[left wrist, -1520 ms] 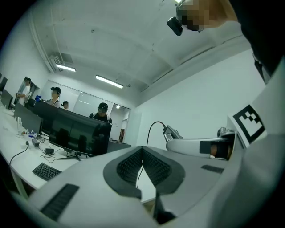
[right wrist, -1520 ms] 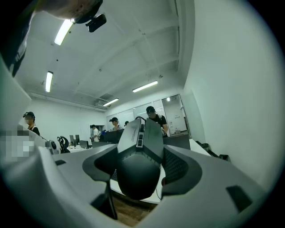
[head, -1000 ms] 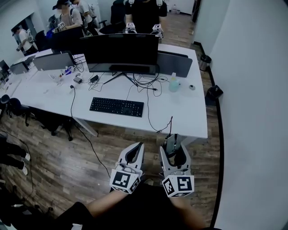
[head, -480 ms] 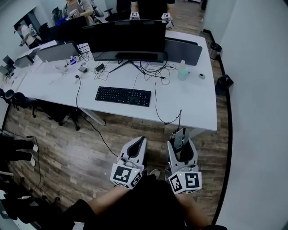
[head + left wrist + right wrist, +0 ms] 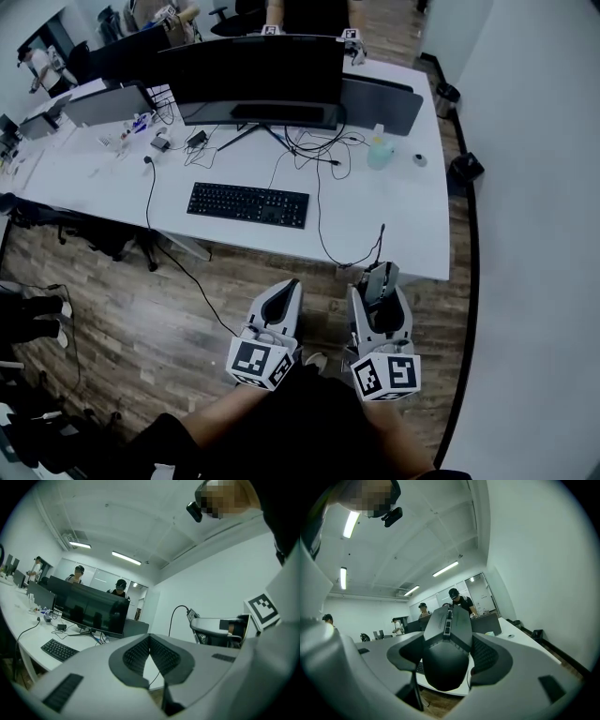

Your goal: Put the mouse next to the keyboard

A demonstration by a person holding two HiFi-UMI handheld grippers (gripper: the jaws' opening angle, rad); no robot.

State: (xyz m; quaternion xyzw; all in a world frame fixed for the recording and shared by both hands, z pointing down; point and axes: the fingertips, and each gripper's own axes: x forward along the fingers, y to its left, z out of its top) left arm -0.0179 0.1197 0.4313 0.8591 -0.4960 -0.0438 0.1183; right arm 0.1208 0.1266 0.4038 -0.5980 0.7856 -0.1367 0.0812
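Note:
A dark grey wired mouse [image 5: 446, 644] is clamped between the jaws of my right gripper [image 5: 447, 656], its cable running up onto the white desk [image 5: 403, 234]. In the head view the mouse [image 5: 377, 281] pokes out of the right gripper [image 5: 379, 298] just short of the desk's near edge. The black keyboard [image 5: 247, 204] lies on the desk ahead and to the left, in front of a wide black monitor [image 5: 253, 80]. My left gripper [image 5: 279, 305] hovers over the wooden floor with its jaws together and nothing between them. The keyboard [image 5: 58, 649] appears low left in the left gripper view.
Cables [image 5: 314, 164], a pale green bottle [image 5: 378, 155] and a small round item [image 5: 419, 160] lie on the desk right of the monitor. Other people stand behind the desk [image 5: 309, 14]. A white wall [image 5: 534, 187] runs close on the right, with a black bin [image 5: 465, 167].
The view has shifted closer to the desk. My right gripper with the mouse has come nearer the desk's front edge; the left gripper stays beside it.

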